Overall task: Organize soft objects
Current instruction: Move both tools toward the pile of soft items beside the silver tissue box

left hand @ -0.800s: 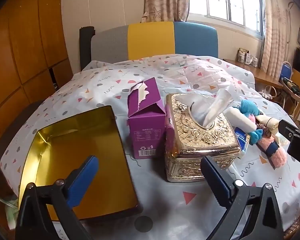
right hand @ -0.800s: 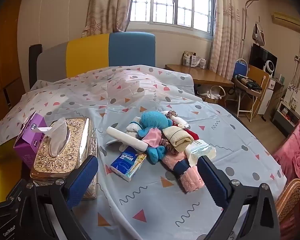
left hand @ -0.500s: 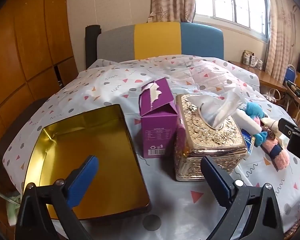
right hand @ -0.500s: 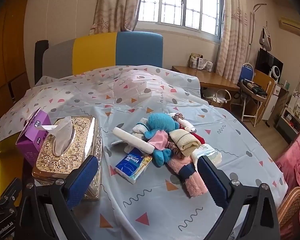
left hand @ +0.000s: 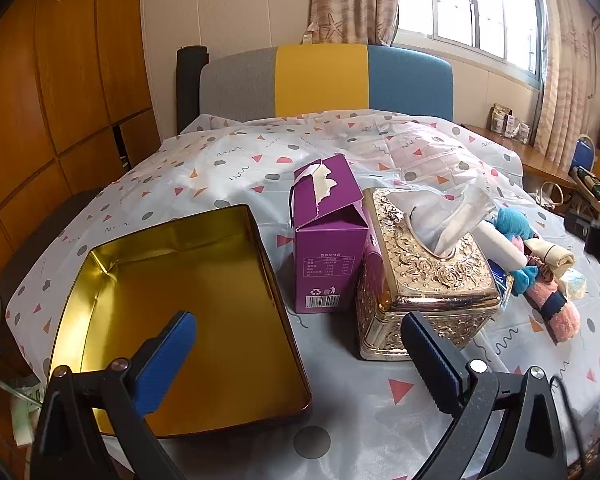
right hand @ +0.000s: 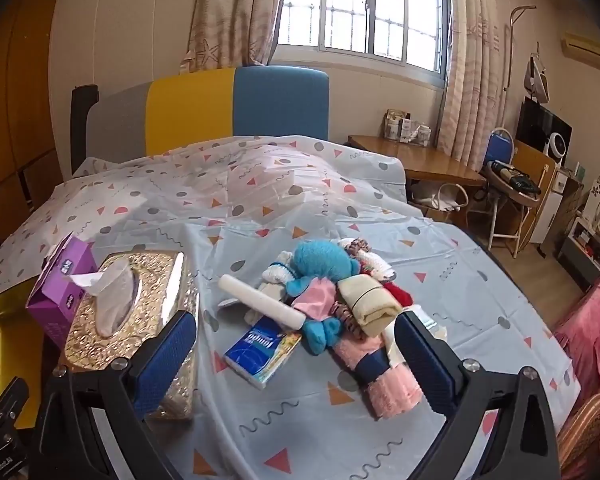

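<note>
A pile of soft objects lies on the patterned table cover: a blue plush toy (right hand: 320,264), a rolled pink towel (right hand: 384,376), a folded cream cloth (right hand: 368,306), a white roll (right hand: 260,300) and a blue tissue pack (right hand: 262,350). The pile also shows at the right of the left wrist view (left hand: 540,276). My right gripper (right hand: 296,344) is open and empty, just in front of the pile. My left gripper (left hand: 300,344) is open and empty, above the near edge of an empty gold tin tray (left hand: 72,320) and a gold tissue box (left hand: 424,276).
A purple carton (left hand: 328,240) stands between the tray and the tissue box. A grey, yellow and blue headboard (left hand: 324,80) stands behind the table. A wooden desk (right hand: 420,160), chair and shelves stand at the right. Wooden panelling is at the left.
Both grippers have shifted slightly: the view in each has moved so the objects sit a little further right and lower. Both stay open and empty.
</note>
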Action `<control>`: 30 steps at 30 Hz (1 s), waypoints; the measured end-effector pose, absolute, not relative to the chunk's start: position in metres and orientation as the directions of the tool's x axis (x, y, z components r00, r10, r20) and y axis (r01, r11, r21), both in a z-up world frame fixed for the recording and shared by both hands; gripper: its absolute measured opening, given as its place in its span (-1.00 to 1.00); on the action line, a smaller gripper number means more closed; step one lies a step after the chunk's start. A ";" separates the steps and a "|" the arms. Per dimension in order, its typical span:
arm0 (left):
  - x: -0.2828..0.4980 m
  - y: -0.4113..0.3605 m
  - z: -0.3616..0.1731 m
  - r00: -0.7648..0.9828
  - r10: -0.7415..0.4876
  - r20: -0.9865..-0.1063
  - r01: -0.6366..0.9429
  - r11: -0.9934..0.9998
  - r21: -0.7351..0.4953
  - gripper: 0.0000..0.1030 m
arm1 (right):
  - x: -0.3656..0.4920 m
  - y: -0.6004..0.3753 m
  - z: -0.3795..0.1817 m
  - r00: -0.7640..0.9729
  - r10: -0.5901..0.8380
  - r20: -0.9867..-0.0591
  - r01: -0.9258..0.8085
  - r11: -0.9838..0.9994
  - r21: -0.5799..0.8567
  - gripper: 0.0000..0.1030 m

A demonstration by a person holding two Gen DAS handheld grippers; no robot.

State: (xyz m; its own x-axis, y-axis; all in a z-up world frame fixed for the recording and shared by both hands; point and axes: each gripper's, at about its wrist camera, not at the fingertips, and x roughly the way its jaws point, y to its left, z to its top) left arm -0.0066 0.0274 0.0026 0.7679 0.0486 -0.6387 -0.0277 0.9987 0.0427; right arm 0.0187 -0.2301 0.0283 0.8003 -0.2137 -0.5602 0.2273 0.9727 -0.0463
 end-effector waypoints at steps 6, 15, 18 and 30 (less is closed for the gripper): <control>-0.009 0.031 0.002 0.768 0.048 -0.639 -0.027 0.999 0.042 0.99 | 0.037 -0.263 0.042 0.816 -0.248 -0.523 0.261 0.964 -0.051 0.97; -0.009 0.029 -0.001 0.768 0.038 -0.639 -0.011 0.999 0.047 0.99 | 0.059 -0.328 0.006 0.799 -0.288 -0.527 0.346 0.938 0.013 0.97; -0.009 0.029 -0.002 0.765 0.025 -0.643 -0.001 0.999 0.038 0.99 | 0.058 -0.349 0.001 0.787 -0.268 -0.555 0.390 0.914 0.112 0.97; -0.014 0.022 0.001 0.754 -0.130 -0.644 0.126 0.991 -0.053 0.99 | 0.060 -0.366 -0.013 0.749 -0.214 -0.627 0.421 0.884 0.202 0.97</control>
State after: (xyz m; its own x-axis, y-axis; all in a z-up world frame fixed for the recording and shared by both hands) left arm -0.0141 0.0219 0.0008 0.7541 -0.1304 -0.6436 0.1258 0.9906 -0.0533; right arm 0.0596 -0.3660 -0.0130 0.7488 -0.2136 -0.6274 0.4212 0.8843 0.2016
